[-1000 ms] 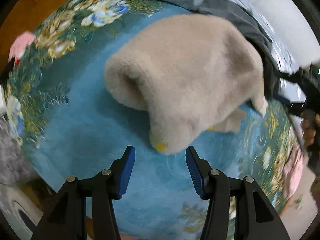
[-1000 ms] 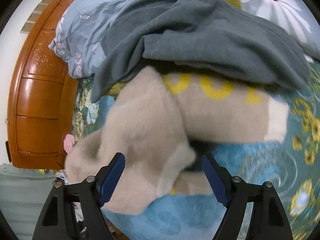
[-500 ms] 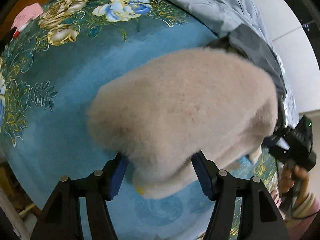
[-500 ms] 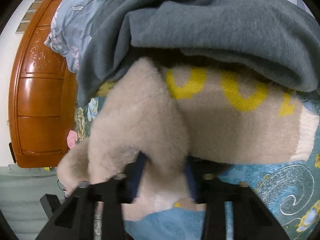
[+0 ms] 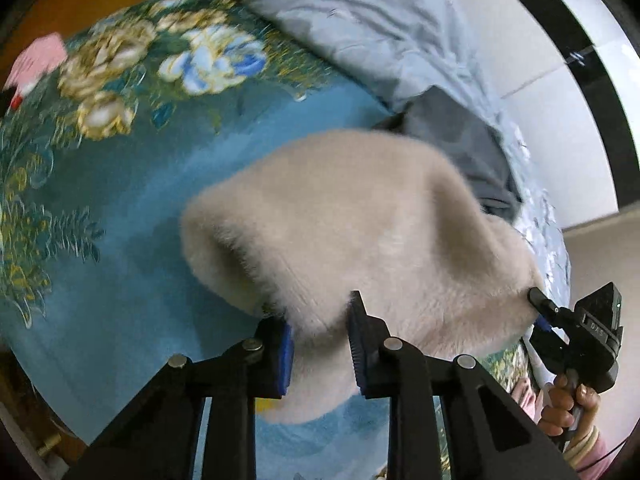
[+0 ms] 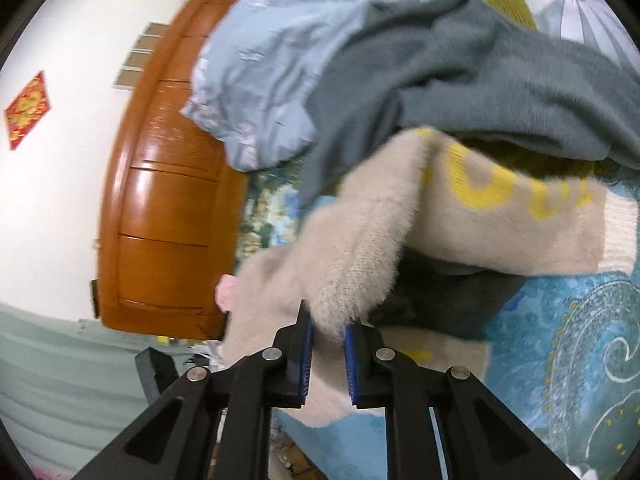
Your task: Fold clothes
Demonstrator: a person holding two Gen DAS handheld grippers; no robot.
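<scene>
A fluffy beige sweater (image 5: 352, 224) with yellow letters (image 6: 484, 184) hangs lifted over the blue floral bedspread (image 5: 132, 208). My left gripper (image 5: 320, 340) is shut on a thick fold of its near edge. In the right wrist view my right gripper (image 6: 328, 344) is shut on another bunch of the same sweater (image 6: 360, 256), which stretches away toward its white cuff (image 6: 620, 236). The right gripper (image 5: 540, 316) also shows at the far right of the left wrist view, clamped on the sweater's other end, with a hand (image 5: 568, 404) holding it.
A dark grey garment (image 6: 500, 80) lies over the sweater's far part, beside a pale blue duvet (image 6: 272, 64). A wooden headboard (image 6: 168, 184) stands at the left against a white wall. A pink item (image 5: 40, 56) sits at the bedspread's far corner.
Both grippers have closed on the sweater: open a second ago, the right pinching it half a second ago, the left now. The sweater has been lifted off the bedspread.
</scene>
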